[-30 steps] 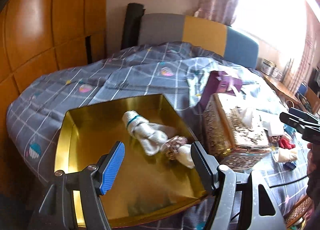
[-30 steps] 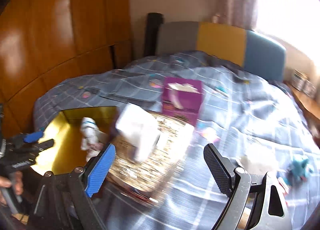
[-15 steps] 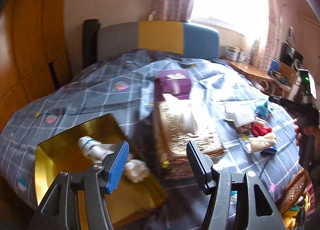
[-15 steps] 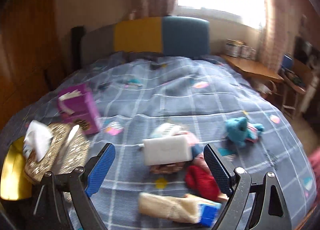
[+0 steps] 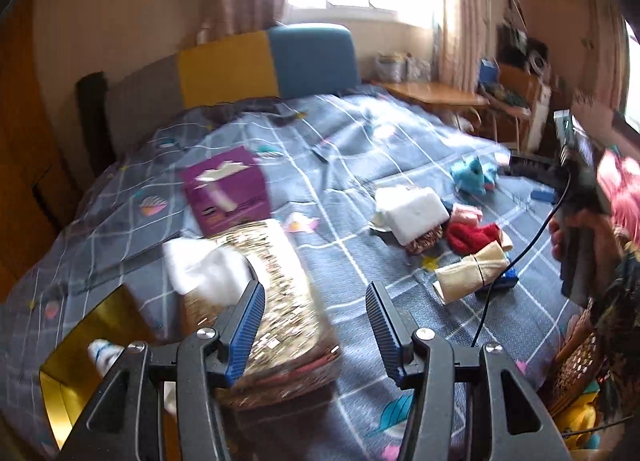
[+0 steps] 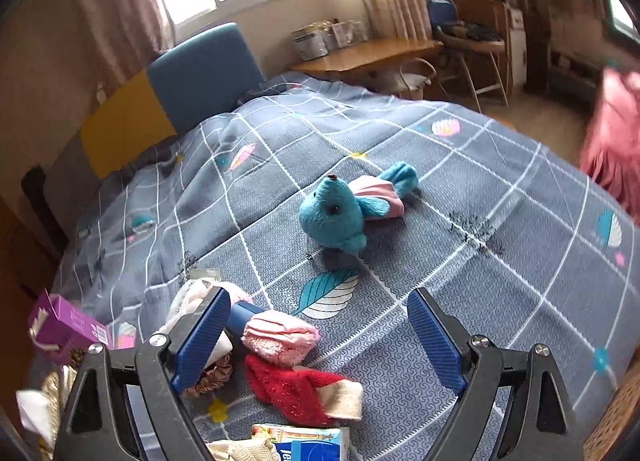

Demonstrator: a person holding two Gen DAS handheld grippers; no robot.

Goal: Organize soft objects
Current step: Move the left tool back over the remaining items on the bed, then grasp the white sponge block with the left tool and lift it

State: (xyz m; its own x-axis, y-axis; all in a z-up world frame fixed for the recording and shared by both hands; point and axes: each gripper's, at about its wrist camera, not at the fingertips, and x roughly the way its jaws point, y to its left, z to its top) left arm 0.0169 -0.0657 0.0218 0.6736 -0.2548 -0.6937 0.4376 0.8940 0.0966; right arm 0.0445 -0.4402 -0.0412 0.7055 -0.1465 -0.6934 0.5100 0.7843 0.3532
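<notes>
A pile of soft things lies on the grey checked bedspread (image 6: 500, 261): a blue plush bear (image 6: 340, 209), a pink rolled sock (image 6: 280, 337), a red sock (image 6: 296, 389) and a white pad (image 5: 412, 213). My right gripper (image 6: 316, 333) is open and empty, just above the pink and red socks, with the bear farther ahead. My left gripper (image 5: 316, 325) is open and empty above a gold sequined tissue box (image 5: 276, 301). The gold tin (image 5: 84, 357) at lower left holds a white sock (image 5: 102, 353). The bear (image 5: 472, 177) and a beige roll (image 5: 468, 277) also show in the left wrist view.
A purple tissue box (image 5: 228, 189) stands behind the gold box. The padded headboard (image 5: 248, 65) runs along the far side. A wooden desk (image 6: 372, 53) and a chair (image 6: 468, 45) stand beyond the bed. A blue packet (image 6: 312, 445) lies at the near edge.
Both grippers have swung to the right. The left one has left the gold tin and is now over the tissue box. The right one has come close over the sock pile.
</notes>
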